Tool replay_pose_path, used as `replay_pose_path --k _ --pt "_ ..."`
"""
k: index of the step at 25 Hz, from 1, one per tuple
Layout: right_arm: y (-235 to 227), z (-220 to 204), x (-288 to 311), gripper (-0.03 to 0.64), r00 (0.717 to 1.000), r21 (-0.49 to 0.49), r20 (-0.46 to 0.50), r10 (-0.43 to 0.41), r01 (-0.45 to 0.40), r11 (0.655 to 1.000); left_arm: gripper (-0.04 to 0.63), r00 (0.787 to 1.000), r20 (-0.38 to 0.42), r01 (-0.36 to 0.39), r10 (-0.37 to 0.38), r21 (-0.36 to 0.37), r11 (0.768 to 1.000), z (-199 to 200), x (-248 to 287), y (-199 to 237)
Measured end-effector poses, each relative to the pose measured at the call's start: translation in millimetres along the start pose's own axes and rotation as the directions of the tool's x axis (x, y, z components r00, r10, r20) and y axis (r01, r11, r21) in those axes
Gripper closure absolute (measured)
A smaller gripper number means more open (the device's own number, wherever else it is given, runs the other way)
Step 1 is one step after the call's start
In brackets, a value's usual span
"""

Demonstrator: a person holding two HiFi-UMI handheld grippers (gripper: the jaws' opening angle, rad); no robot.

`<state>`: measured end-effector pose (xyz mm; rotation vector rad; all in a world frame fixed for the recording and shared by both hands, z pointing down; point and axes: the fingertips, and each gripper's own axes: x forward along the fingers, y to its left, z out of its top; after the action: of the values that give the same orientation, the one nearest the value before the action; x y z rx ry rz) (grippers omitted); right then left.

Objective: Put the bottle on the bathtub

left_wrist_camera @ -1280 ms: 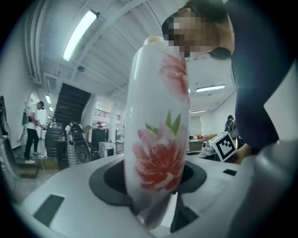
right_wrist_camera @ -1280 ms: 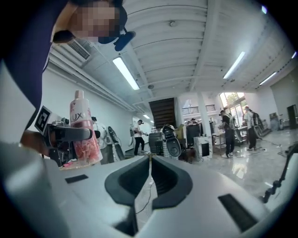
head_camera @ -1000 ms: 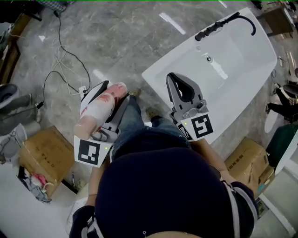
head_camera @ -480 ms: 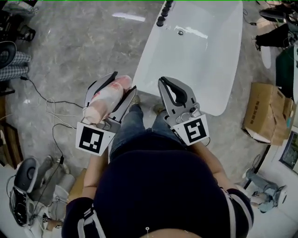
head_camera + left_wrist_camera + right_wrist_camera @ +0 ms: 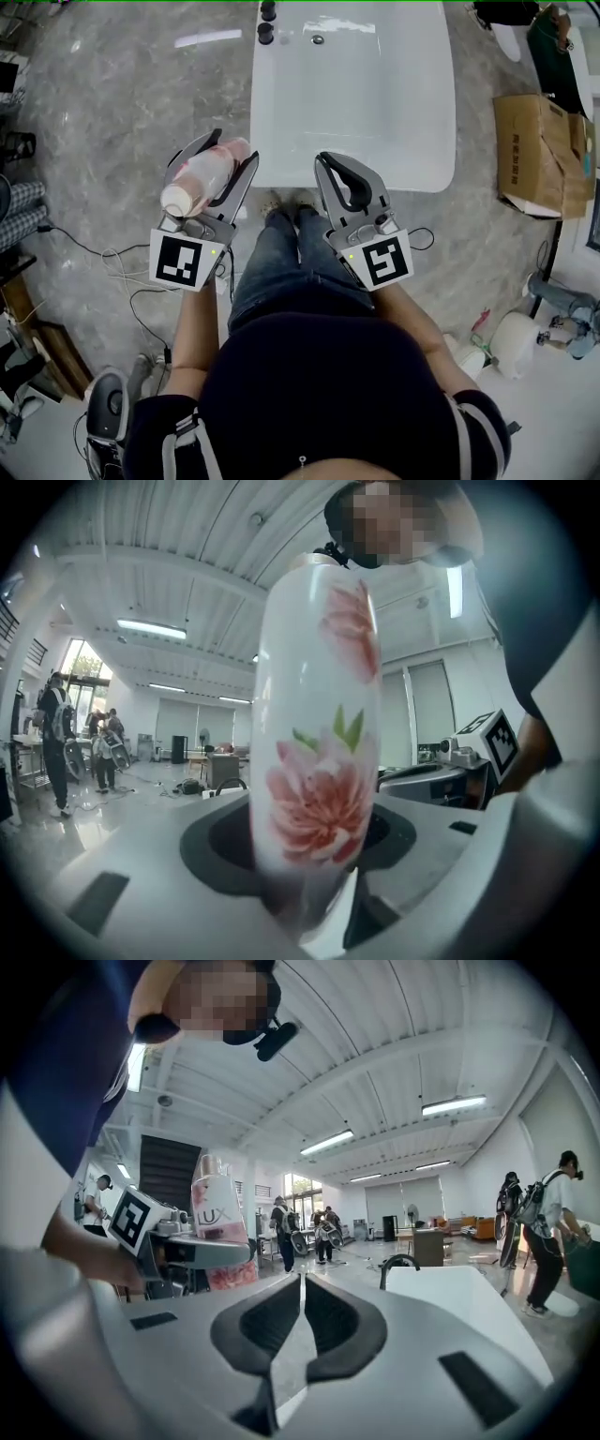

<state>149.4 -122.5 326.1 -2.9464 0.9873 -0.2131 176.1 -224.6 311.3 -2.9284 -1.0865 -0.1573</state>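
Left gripper was clamped on the flowery bottle at mid-left, label reading "LUX". Right gripper, centre frame, was pinched shut and empty. White bathtub sat top centre.

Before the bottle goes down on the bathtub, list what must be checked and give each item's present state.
1. Bottle clamped between the left gripper's fingers: ok.
2. Bottle upright with its cap on top, as the right gripper view shows: ok.
3. Bottle above the bathtub: not ok; it hangs over the floor, off the tub's near corner on the left gripper's side.
4. Bathtub's near rim bare where the bottle could stand: ok.
5. Right gripper empty, fingers together, apart from the bottle: ok.
6. Rim flat and wide enough for the bottle's base: cannot tell.
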Motion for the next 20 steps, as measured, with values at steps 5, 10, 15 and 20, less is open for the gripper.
replay_pose_path --k 5,10,15,20 --pt "-18 -27 27 0.584 1.0 0.004 0.002 0.018 -0.018 1.0 0.351 0.999 -0.036 -0.021 0.021 -0.007 1.0 -44 28 11" --pt "-31 -64 59 0.584 0.998 -0.037 -0.01 0.066 -0.066 0.997 0.351 0.999 -0.041 -0.035 0.034 -0.02 0.999 -87 47 20" --pt "-39 -106 77 0.584 0.996 -0.033 -0.021 0.081 -0.082 0.996 0.351 0.998 -0.052 -0.03 0.029 -0.02 0.999 -131 62 24" --pt "-39 -154 84 0.584 0.993 -0.039 -0.076 0.085 -0.088 0.995 0.351 0.997 -0.074 -0.01 0.008 -0.028 1.0 -181 71 24"
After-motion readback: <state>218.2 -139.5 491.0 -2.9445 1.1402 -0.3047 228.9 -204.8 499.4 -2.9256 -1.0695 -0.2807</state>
